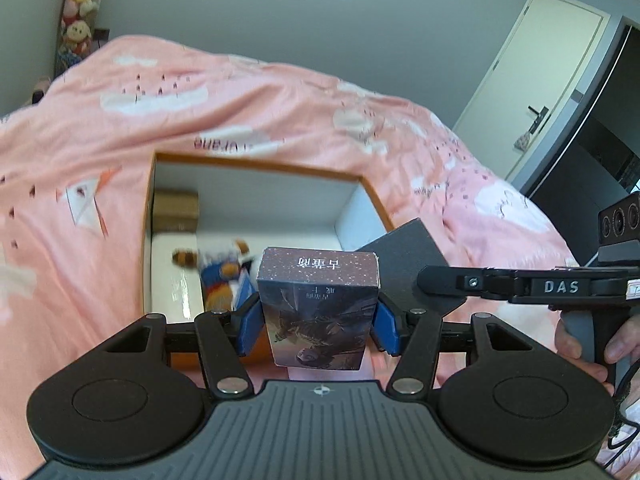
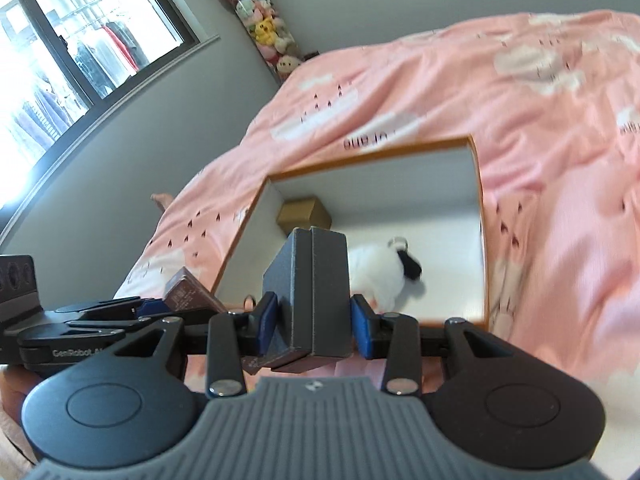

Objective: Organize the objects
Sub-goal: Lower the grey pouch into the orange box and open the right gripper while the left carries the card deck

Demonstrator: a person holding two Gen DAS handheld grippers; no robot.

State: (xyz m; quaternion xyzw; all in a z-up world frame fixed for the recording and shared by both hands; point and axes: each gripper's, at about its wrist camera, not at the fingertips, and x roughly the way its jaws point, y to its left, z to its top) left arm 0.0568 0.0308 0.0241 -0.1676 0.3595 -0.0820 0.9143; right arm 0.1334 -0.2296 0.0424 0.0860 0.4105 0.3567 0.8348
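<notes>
My left gripper (image 1: 318,314) is shut on a dark starry card box (image 1: 318,280) with printed characters, held upright between the blue pads (image 1: 250,320). My right gripper (image 2: 314,324) is shut on a dark grey box (image 2: 312,280), also upright. Both hang just in front of the near edge of an open orange-rimmed box (image 1: 256,166) with white walls, lying on the bed. Inside it are a small brown carton (image 1: 176,210) in the far left corner and a blurred plush toy (image 1: 218,276) in blue. The right wrist view shows a white plush (image 2: 380,276) with a black ear and a key ring.
A pink quilt (image 1: 280,112) with cloud prints covers the bed all round the orange-rimmed box (image 2: 372,156). A tall column of stuffed toys (image 2: 264,28) stands in the corner by the window (image 2: 80,40). A door (image 1: 548,76) is at the right. A hand (image 1: 600,344) grips the right handle.
</notes>
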